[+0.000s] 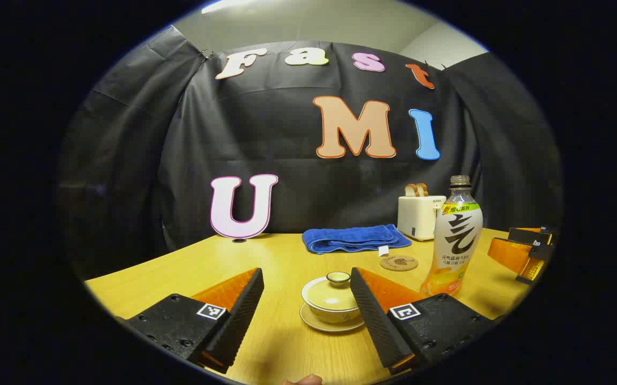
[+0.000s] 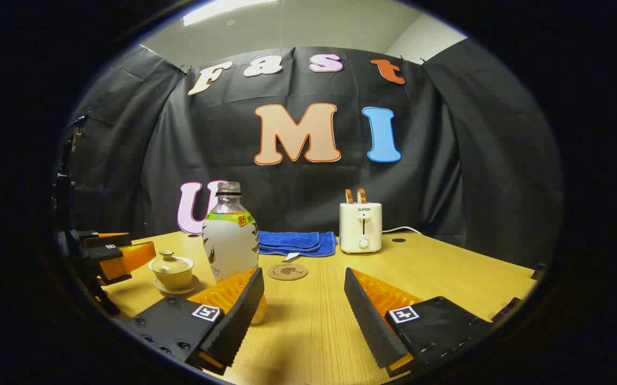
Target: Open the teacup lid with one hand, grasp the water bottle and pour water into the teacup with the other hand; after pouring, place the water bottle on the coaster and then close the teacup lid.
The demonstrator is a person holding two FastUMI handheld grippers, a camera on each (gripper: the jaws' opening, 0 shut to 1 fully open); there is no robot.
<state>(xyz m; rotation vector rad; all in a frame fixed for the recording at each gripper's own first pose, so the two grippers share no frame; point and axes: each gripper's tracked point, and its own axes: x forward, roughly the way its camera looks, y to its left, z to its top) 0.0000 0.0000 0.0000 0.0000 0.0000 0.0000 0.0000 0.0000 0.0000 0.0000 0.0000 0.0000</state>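
Observation:
A pale yellow teacup [image 1: 334, 306] with its lid [image 1: 337, 277] on sits on a saucer between the spread fingers of my left gripper [image 1: 306, 299], which is open and not touching it. The uncapped water bottle [image 1: 454, 235] stands upright to the cup's right, with a round cork coaster [image 1: 399, 262] behind. In the right gripper view, the bottle [image 2: 230, 235] stands just beyond the left finger of my open right gripper [image 2: 303, 299]. The teacup [image 2: 171, 270] is at the left there, the coaster [image 2: 287, 271] straight ahead. The right gripper [image 1: 522, 251] also shows at the far right in the left gripper view.
A folded blue towel [image 1: 354, 238] and a white toaster [image 1: 419, 214] holding bread stand at the back of the yellow wooden table [image 1: 180, 267]. In the right gripper view the toaster [image 2: 361, 226] has open tabletop to its right, and the left gripper [image 2: 110, 254] shows at the far left.

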